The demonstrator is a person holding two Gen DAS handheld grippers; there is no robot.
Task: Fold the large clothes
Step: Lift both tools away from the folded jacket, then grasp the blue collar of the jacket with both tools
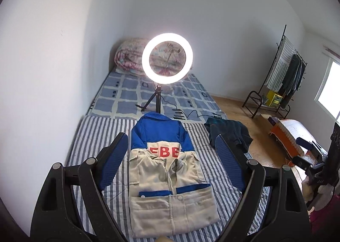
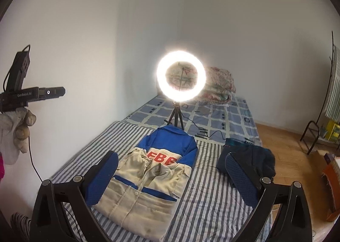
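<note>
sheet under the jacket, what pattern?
Blue-and-white stripes on the sheet beneath the jacket; clearest in the right wrist view.

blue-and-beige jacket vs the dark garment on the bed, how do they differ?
The blue-and-beige jacket lies flat and folded into a neat rectangle; the dark garment is a crumpled heap. The jacket is two-tone with red letters; the dark garment is plain dark teal. The jacket sits mid-bed; the dark garment lies by the bed's edge toward the wooden floor. Both rest on the striped sheet, untouched by either gripper.

Black handheld grippers, blue-padded fingers

Left gripper (image 1: 172,157) and right gripper (image 2: 172,176): 2 textured blue pads, round silver pivot screws; white glove (image 2: 16,129); thin black cable (image 2: 31,157).
</note>
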